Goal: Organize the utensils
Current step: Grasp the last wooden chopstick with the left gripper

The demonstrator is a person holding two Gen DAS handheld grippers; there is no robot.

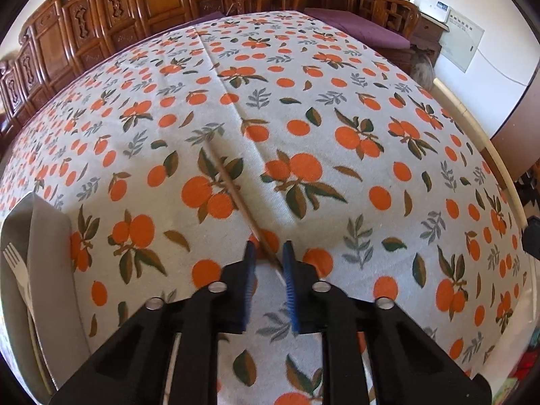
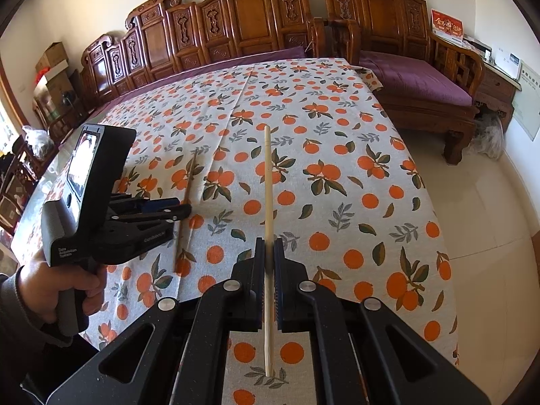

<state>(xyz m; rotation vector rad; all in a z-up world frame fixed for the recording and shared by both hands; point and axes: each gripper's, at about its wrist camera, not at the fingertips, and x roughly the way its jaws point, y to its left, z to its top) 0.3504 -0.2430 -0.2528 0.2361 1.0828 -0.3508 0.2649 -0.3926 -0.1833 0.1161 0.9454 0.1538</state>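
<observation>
The right gripper [image 2: 269, 248] pinches a pale chopstick [image 2: 267, 182] that points toward 12 o'clock over the orange-print tablecloth [image 2: 354, 202]. At 9 o'clock the left gripper [image 1: 269, 251] straddles a darker chopstick [image 1: 233, 189] lying on the cloth, a visible gap beside each pad. A white fork [image 1: 17, 270] lies on a grey napkin [image 1: 47, 253] at 9 o'clock.

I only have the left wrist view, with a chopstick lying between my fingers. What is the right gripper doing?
Observer: The right gripper is shut on a pale chopstick.
Operator: Which way does that one point?
Observer: Away across the tablecloth, roughly alongside the darker chopstick at your left gripper.
Operator: What is behind my gripper?
Observer: A hand wrapped around its handle.
</observation>
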